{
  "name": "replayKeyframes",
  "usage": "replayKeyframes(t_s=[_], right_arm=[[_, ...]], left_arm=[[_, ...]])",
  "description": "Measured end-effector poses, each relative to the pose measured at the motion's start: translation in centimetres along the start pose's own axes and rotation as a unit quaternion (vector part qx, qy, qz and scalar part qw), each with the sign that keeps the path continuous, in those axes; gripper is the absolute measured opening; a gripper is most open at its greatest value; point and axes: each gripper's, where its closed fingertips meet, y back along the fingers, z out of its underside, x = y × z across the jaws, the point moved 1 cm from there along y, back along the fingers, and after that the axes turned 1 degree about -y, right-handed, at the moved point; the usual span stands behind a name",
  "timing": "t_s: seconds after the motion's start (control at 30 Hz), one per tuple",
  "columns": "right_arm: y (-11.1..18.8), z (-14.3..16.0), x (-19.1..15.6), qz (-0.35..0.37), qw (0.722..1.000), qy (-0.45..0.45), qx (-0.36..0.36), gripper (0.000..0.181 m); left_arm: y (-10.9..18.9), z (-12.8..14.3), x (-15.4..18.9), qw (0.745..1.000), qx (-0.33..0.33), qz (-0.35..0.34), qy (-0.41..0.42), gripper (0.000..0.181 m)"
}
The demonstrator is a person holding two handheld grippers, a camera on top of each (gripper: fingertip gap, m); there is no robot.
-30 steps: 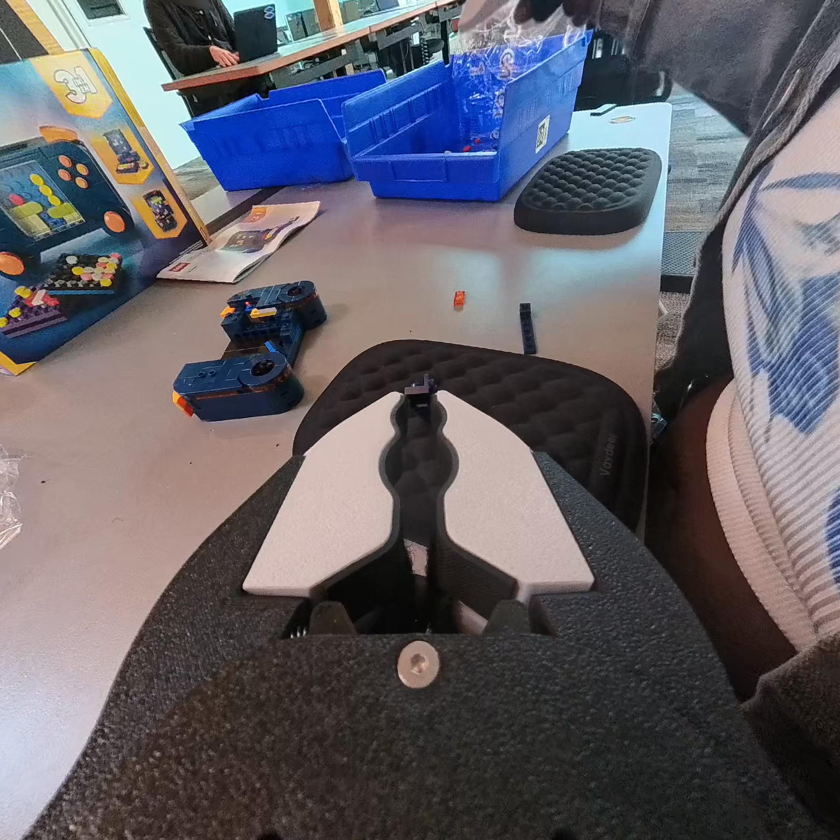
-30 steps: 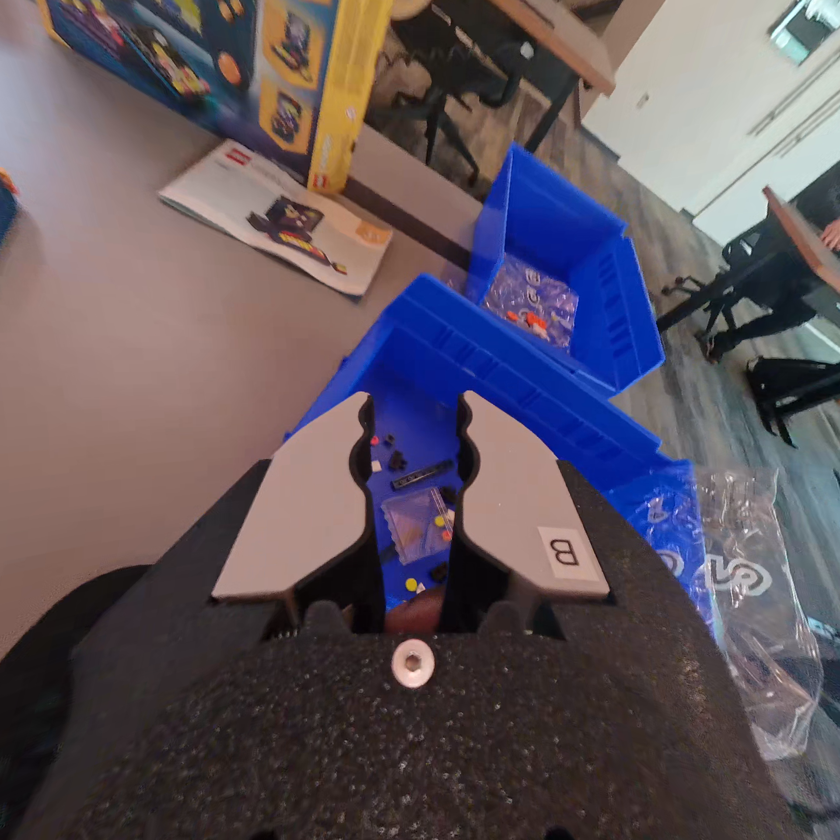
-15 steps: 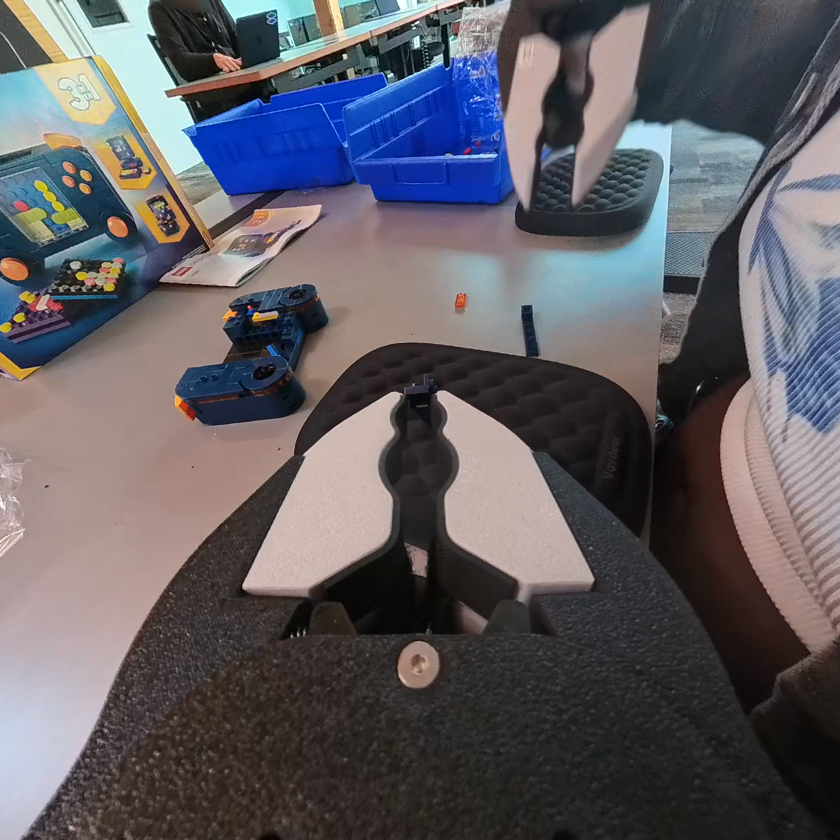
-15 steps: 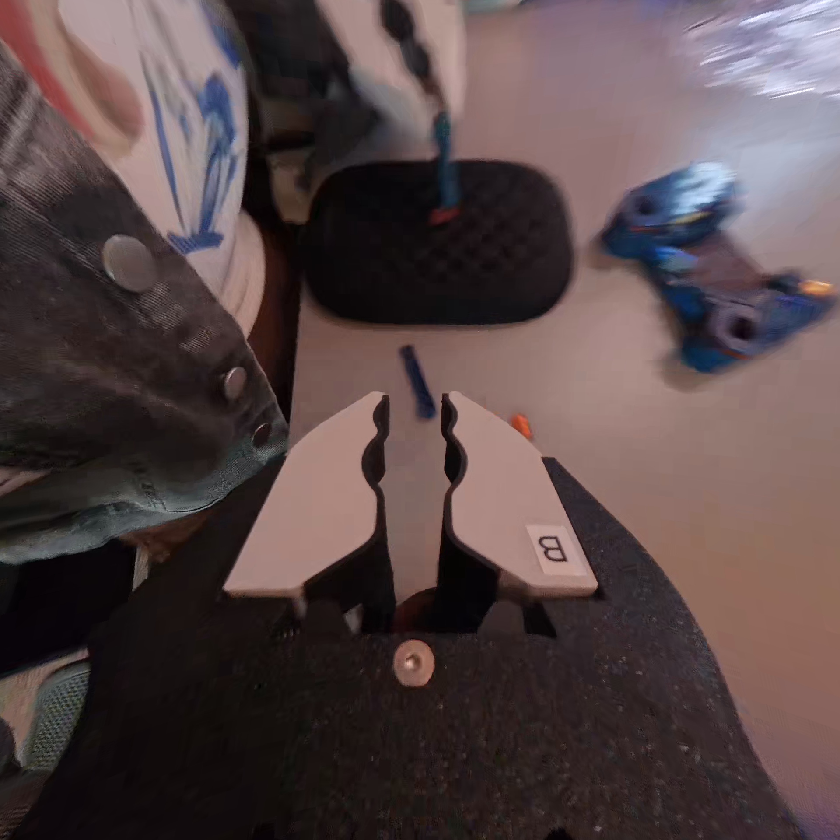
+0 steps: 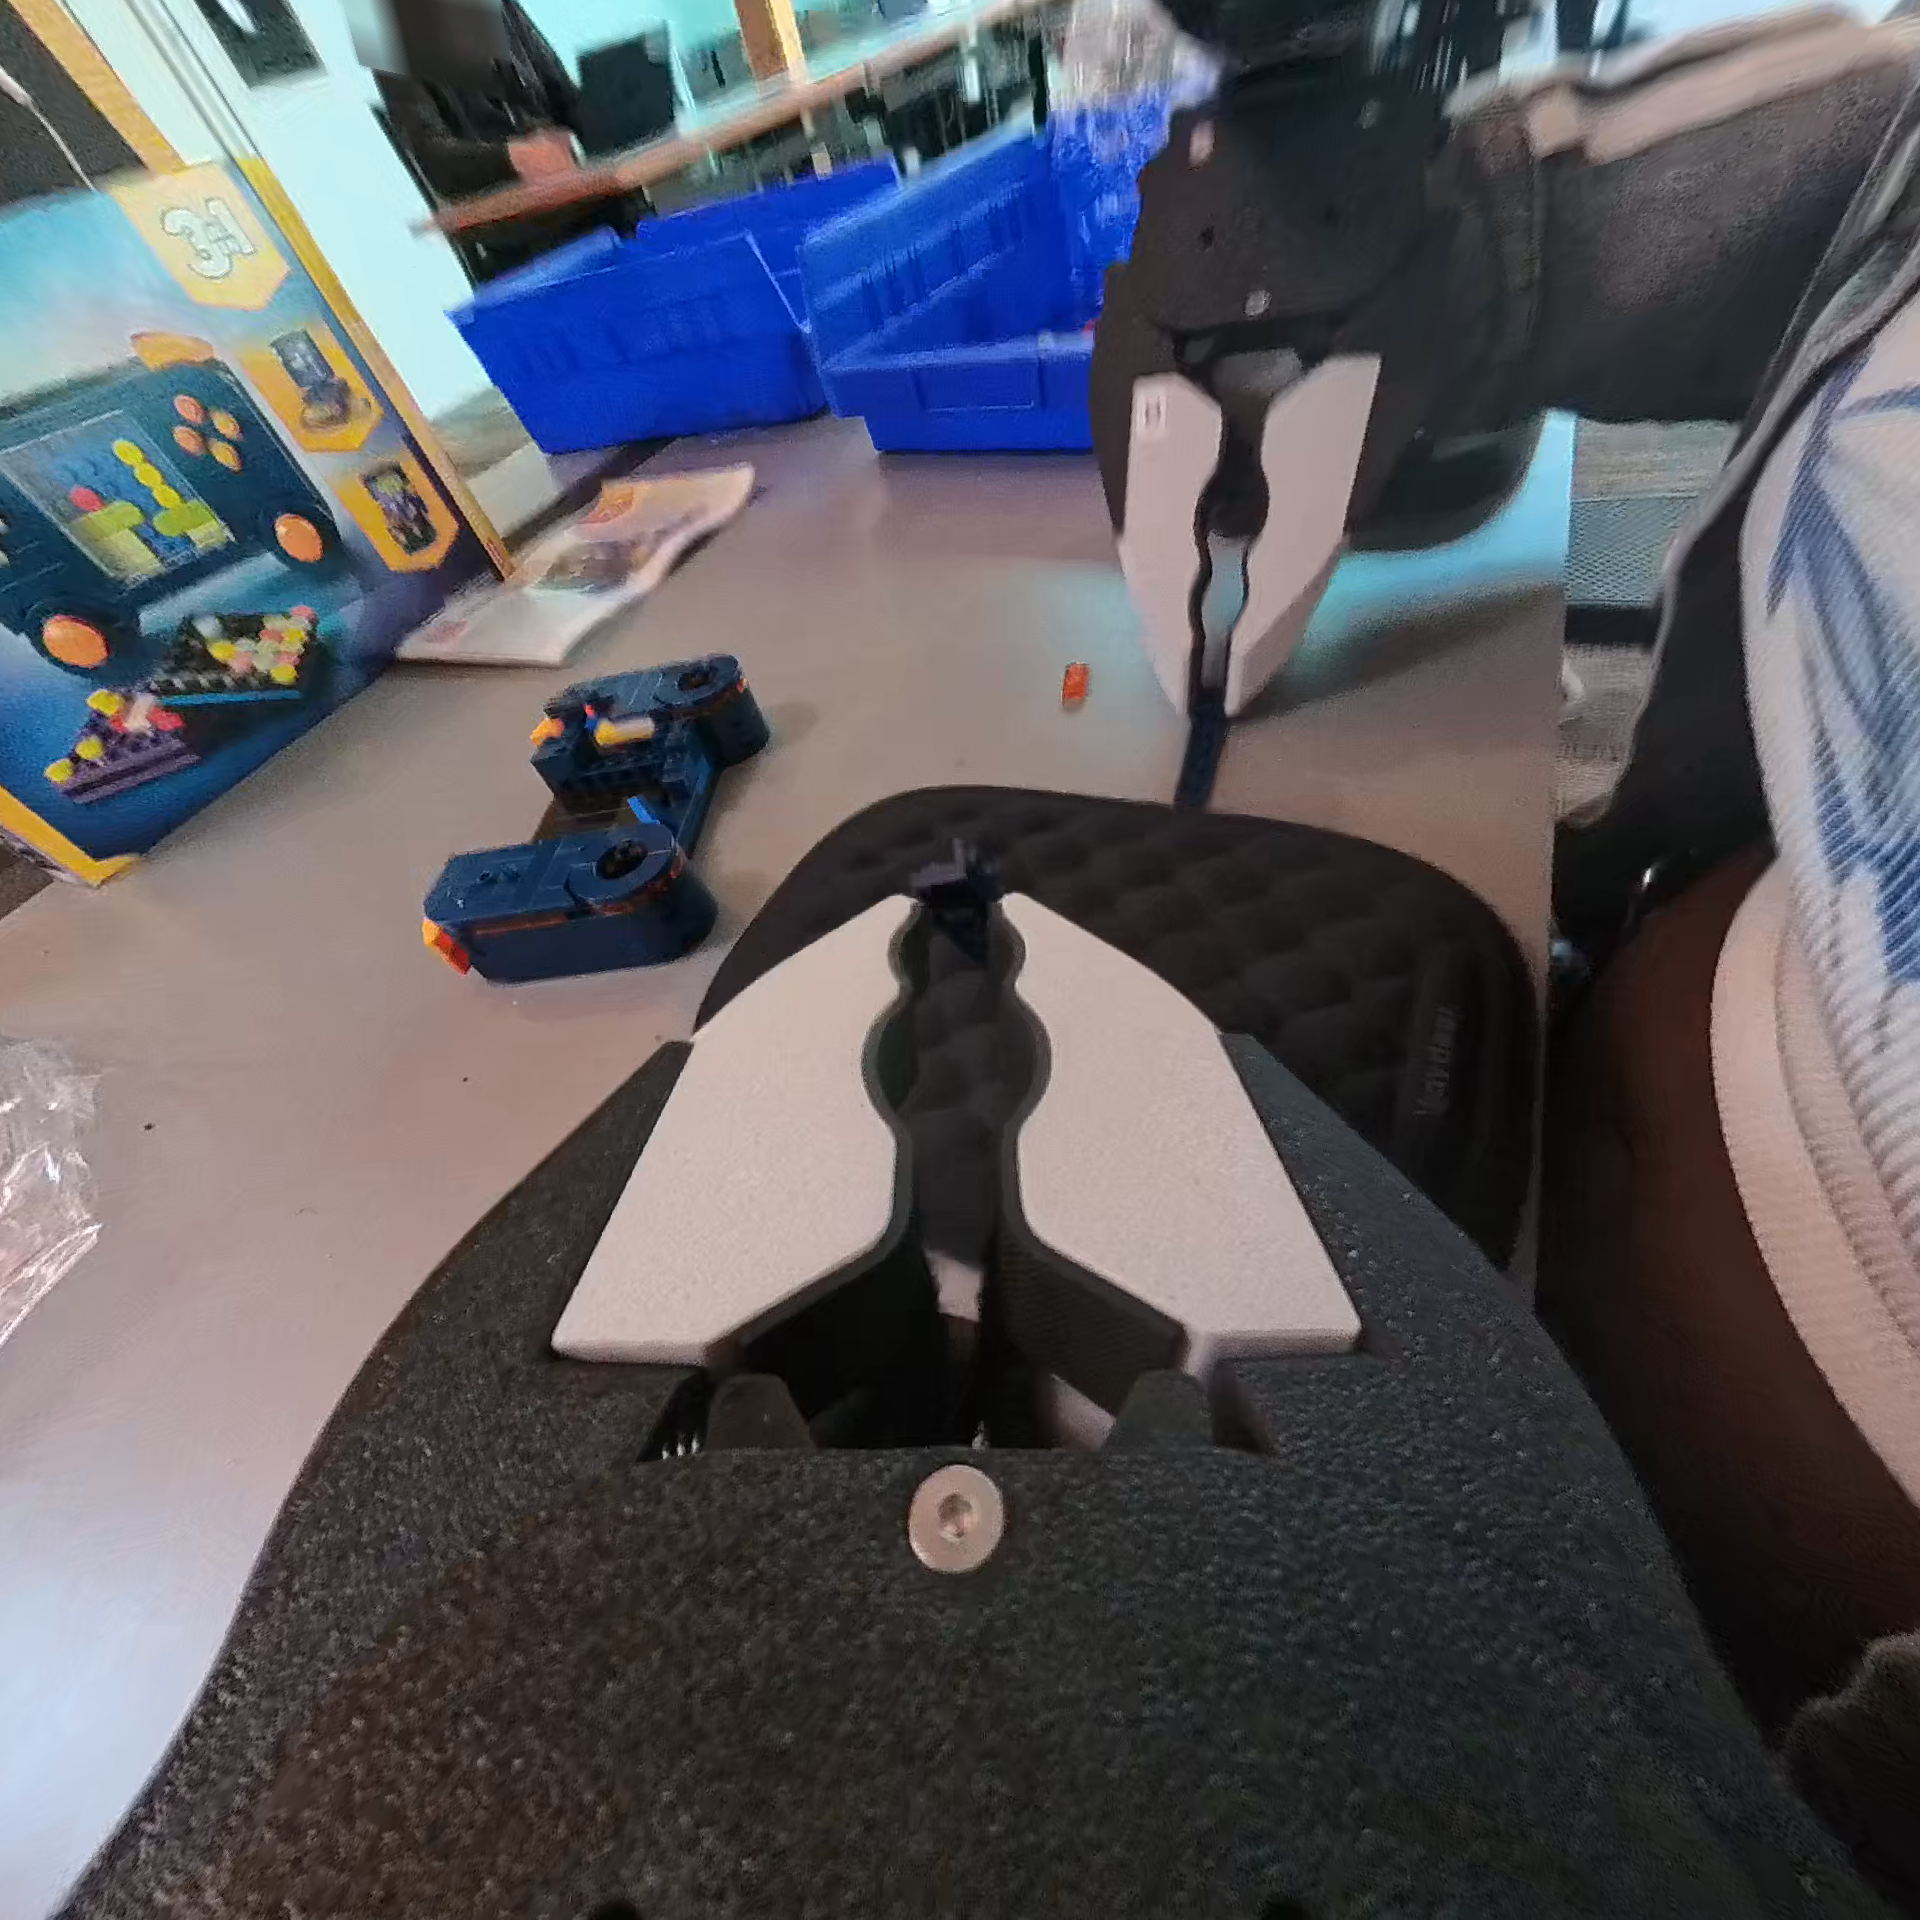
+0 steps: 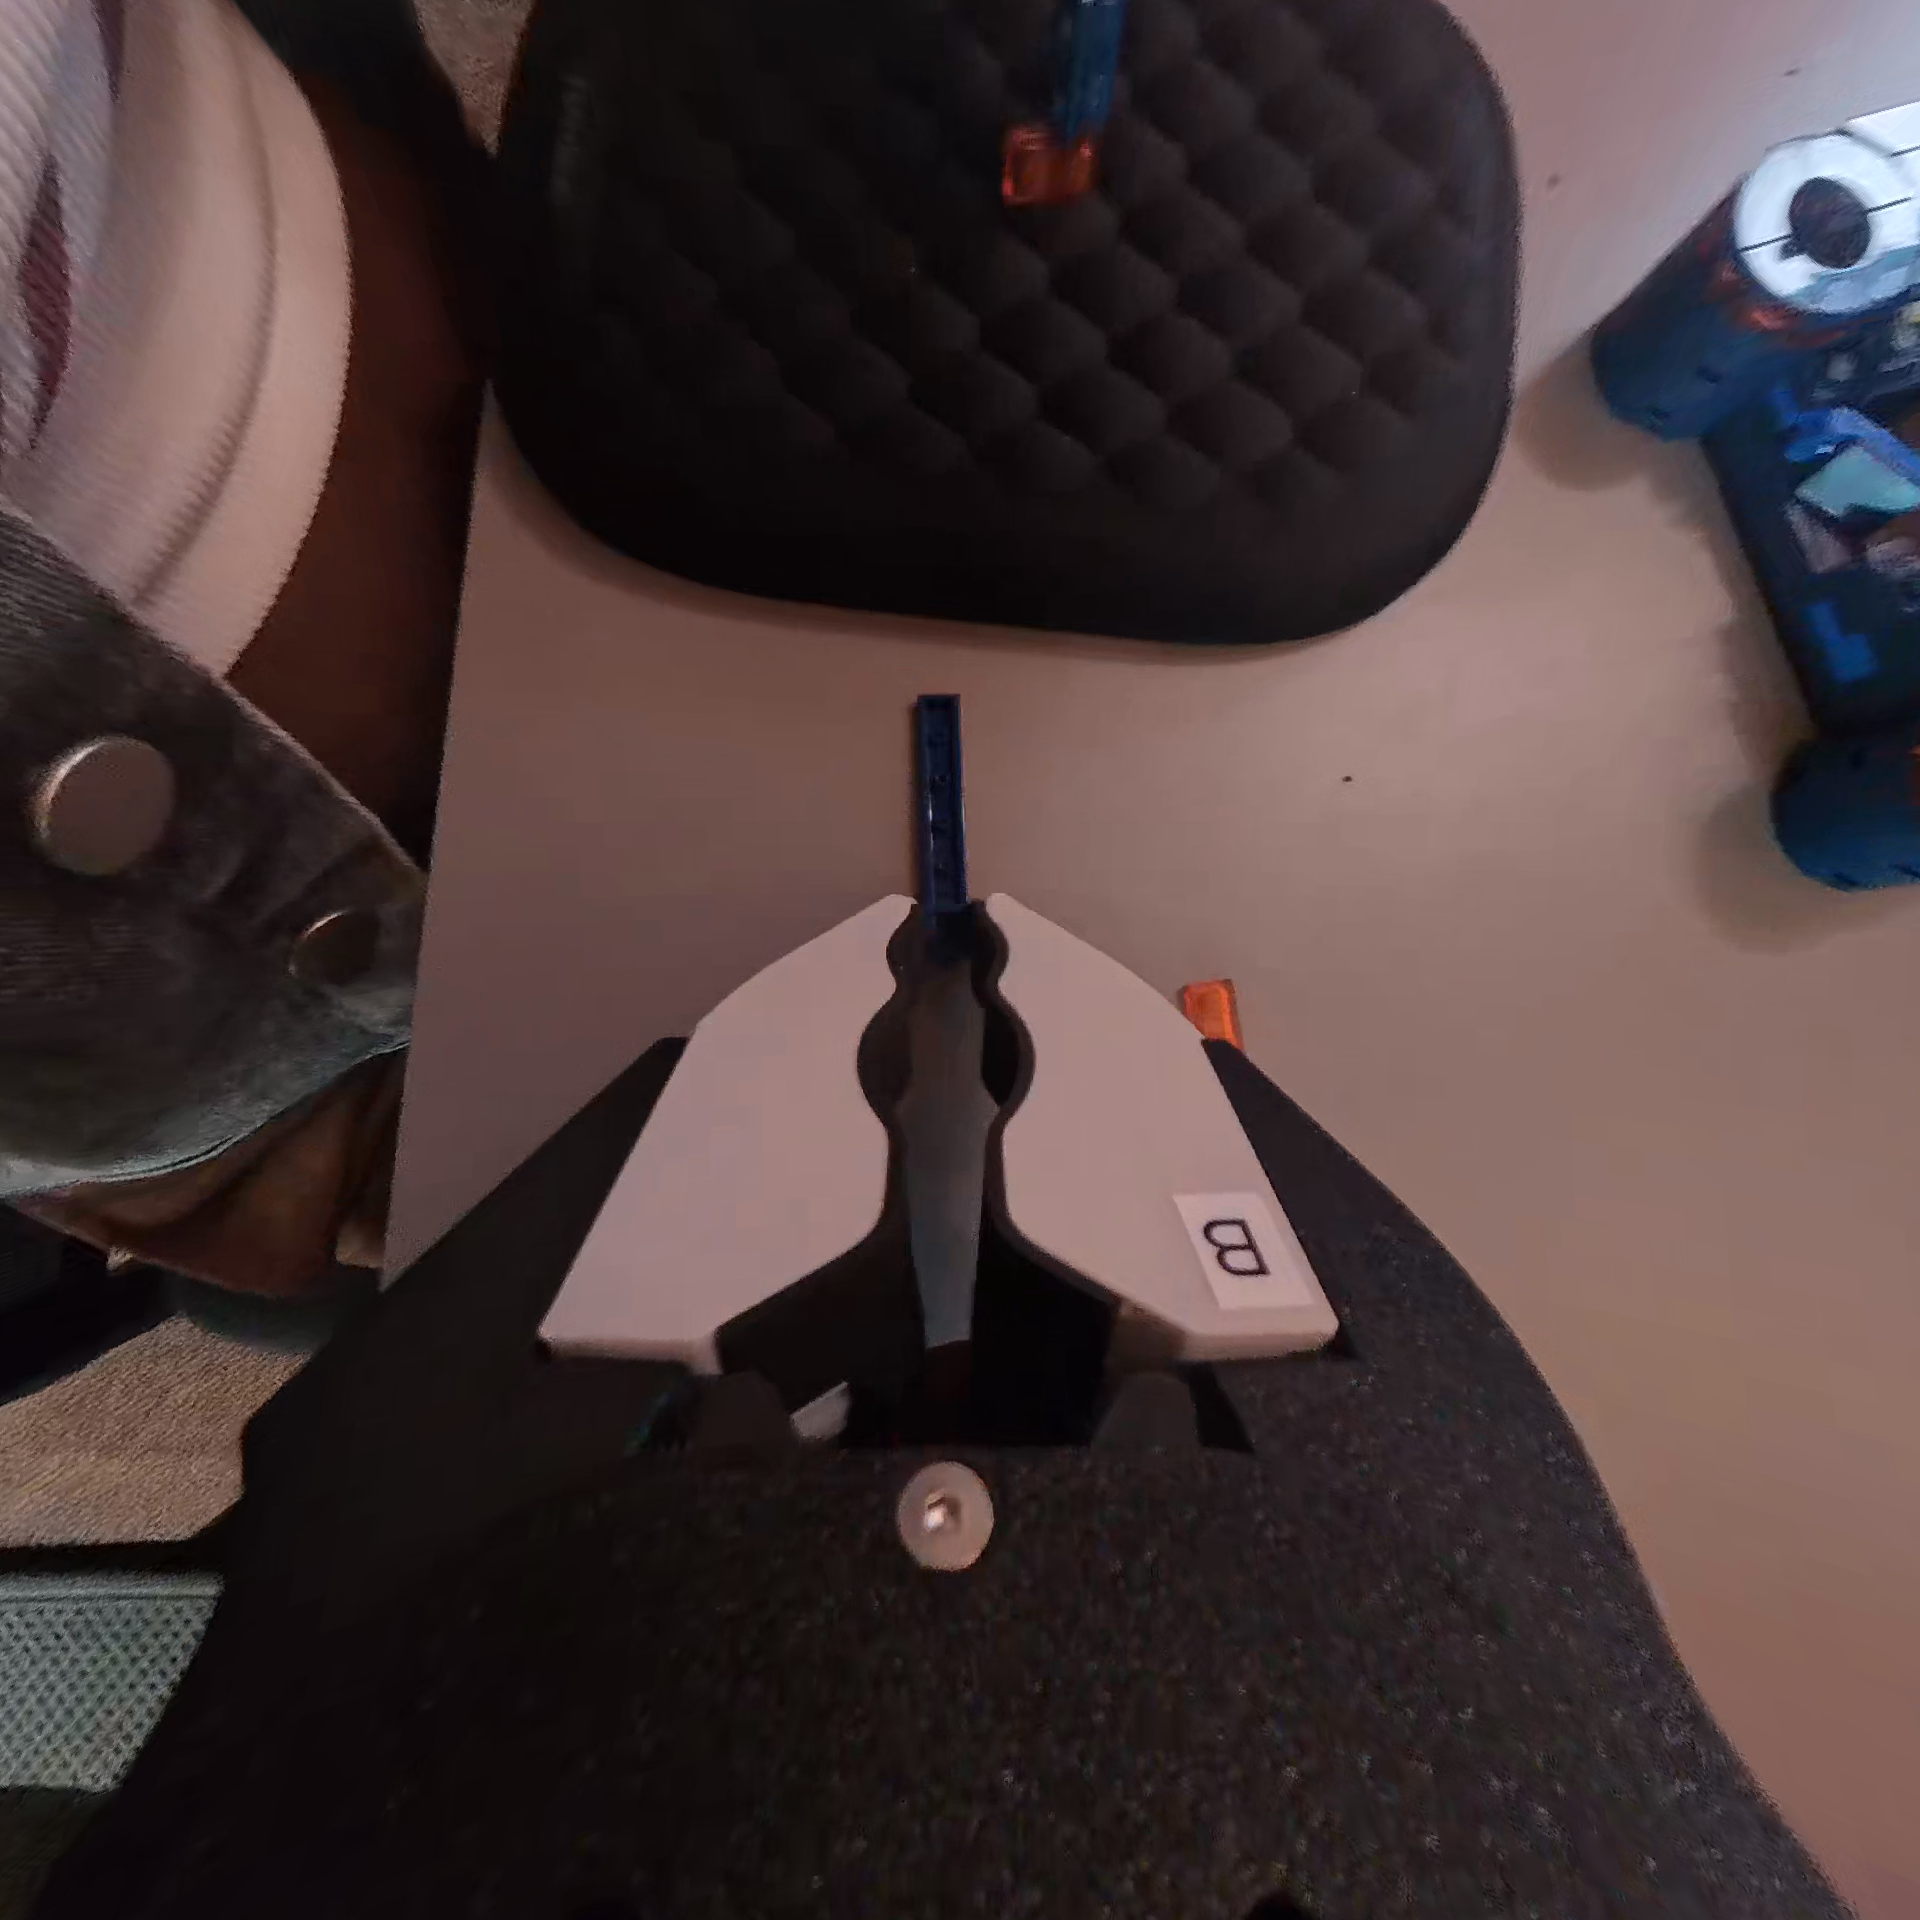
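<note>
My left gripper [image 5: 958, 896] is shut on a small dark blue brick piece [image 5: 954, 878] and holds it over a black quilted pad [image 5: 1278, 935]. In the right wrist view that piece [image 6: 1081, 73] shows a blue body and an orange end above the same pad [image 6: 987, 364]. My right gripper [image 6: 948, 906] points down at the grey table [image 6: 1351, 883], its tips closed around the near end of a long thin dark blue strip [image 6: 940, 790] lying flat there. The left wrist view shows the right gripper [image 5: 1210, 698] on the strip [image 5: 1200, 764], just beyond the pad.
A small orange piece [image 5: 1075, 681] lies beside the right gripper. A dark blue brick model [image 5: 592, 831] sits left of the pad. A picture box [image 5: 156, 499], a booklet [image 5: 592, 561], two blue bins [image 5: 956, 322] and a second black pad [image 5: 1455, 488] stand farther back. A person's torso [image 5: 1818, 727] is at the right table edge. The gap from one gripper's tips to the other's is roughly 15 cm.
My right gripper swung from over the blue bin down to the table and closed on the strip's end. My left gripper stayed still, holding its piece.
</note>
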Motion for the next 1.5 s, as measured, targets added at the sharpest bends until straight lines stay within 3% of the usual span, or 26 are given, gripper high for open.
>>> replayKeyframes(t_s=[0.1,0.2,0.3,0.43,0.53,0.7,0.83,0.93,1.03,1.17,1.33,1.5], right_arm=[[0.9,-1.7,0.9,0.033,0.997,-0.006,0.063,0.008],[1.6,-3.8,1.8,0.060,0.991,-0.017,0.122,0.008],[2.3,-6.7,2.2,0.063,0.975,-0.039,0.208,0.008],[3.2,-10.1,2.0,0.056,0.952,-0.029,0.299,0.008],[2.8,-11.3,2.0,0.063,0.956,-0.002,0.286,0.008],[2.6,-13.7,1.3,0.035,0.948,0.027,0.314,0.008],[4.1,-15.9,0.7,-0.014,0.910,0.004,0.414,0.008],[4.7,-16.9,0.4,-0.040,0.884,-0.010,0.465,0.008],[4.5,-17.4,0.3,-0.055,0.871,-0.021,0.489,0.007],[4.4,-18.0,0.2,-0.079,0.851,-0.041,0.517,0.007],[4.2,-17.8,0.3,-0.062,0.864,-0.032,0.499,0.010],[3.2,-17.7,0.0,-0.036,0.895,0.006,0.445,0.011]], left_arm=[[-0.2,3.4,0.6,0.992,-0.126,0.025,-0.012,0.034],[-0.2,2.8,0.9,0.994,-0.110,0.027,-0.004,0.039],[0.0,2.4,-0.3,0.995,-0.101,-0.014,0.014,0.067],[0.6,-1.1,-1.0,0.999,-0.033,-0.040,0.009,0.056],[0.1,-3.7,0.3,1.000,0.006,0.003,-0.007,0.043],[-0.9,-6.4,0.7,0.992,0.095,0.052,0.057,0.022],[0.6,-9.0,0.5,0.968,0.211,0.083,0.105,0.008],[1.3,-10.0,0.3,0.958,0.249,0.085,0.115,0.007],[1.4,-10.0,0.0,0.955,0.257,0.072,0.127,0.014],[2.0,-10.3,0.1,0.950,0.279,0.074,0.121,0.007],[2.0,-9.5,0.1,0.967,0.228,0.067,0.090,0.007],[2.1,-9.4,0.5,0.973,0.207,0.079,0.071,0.007]])
